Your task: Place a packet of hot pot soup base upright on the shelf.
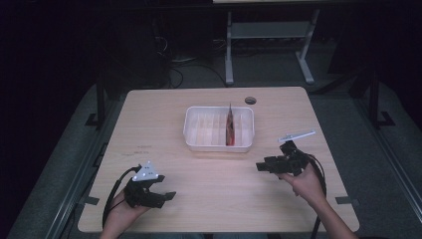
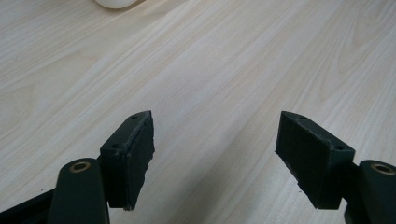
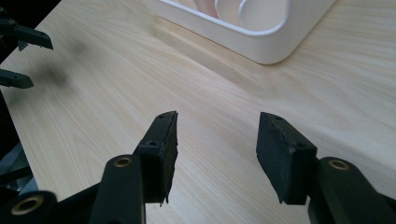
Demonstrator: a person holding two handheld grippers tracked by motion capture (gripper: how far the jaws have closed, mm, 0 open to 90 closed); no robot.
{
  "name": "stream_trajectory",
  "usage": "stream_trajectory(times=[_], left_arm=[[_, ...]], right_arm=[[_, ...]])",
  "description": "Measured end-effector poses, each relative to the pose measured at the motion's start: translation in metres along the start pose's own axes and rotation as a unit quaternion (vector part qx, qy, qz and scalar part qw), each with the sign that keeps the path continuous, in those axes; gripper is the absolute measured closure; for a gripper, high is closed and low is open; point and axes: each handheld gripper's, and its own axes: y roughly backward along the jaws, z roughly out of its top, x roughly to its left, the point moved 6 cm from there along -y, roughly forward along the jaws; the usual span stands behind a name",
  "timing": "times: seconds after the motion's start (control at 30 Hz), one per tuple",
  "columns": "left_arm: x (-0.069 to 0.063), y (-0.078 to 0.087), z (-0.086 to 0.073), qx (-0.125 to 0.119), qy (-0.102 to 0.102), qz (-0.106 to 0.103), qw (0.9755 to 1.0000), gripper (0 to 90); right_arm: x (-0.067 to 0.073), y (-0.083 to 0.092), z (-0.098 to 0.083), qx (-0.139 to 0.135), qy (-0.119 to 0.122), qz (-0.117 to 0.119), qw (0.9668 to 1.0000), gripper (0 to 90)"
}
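Pale wood-grain table (image 1: pixel 209 174), rounded at the corners. At its centre, a glossy white plastic bin (image 1: pixel 219 144), ribbed inside, with a slim red-brown object (image 1: pixel 230 128) standing on edge, too small to identify. Near left, left gripper (image 2: pixel 215 140) held low over bare wood, matte black jaws wide apart, empty. Near right, right gripper (image 3: pixel 215 140) aimed leftward past the bin's corner, jaws parted, gripping nothing.

Two grippers (image 1: pixel 166 195) (image 1: pixel 260 166), one white tray (image 1: pixel 219 142), one red-brown packet (image 1: pixel 230 127).
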Motion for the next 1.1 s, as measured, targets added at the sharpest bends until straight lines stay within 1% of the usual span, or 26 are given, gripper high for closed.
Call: stream_trajectory(times=[0.27,0.5,1.1], left_arm=[[0.0,0.0,0.0,0.0,0.0,0.001,1.0,27.6],[0.0,0.0,-0.001,0.001,-0.001,0.001,1.0,27.6],[0.001,-0.003,-0.003,0.006,0.001,0.002,1.0,27.7]], right_arm=[[-0.007,0.006,-0.012,0.001,-0.005,-0.005,1.0,47.1],[-0.015,0.01,-0.024,0.002,-0.016,-0.007,0.9998,47.0],[-0.023,0.017,-0.05,-0.001,-0.03,-0.005,0.9995,46.0]])
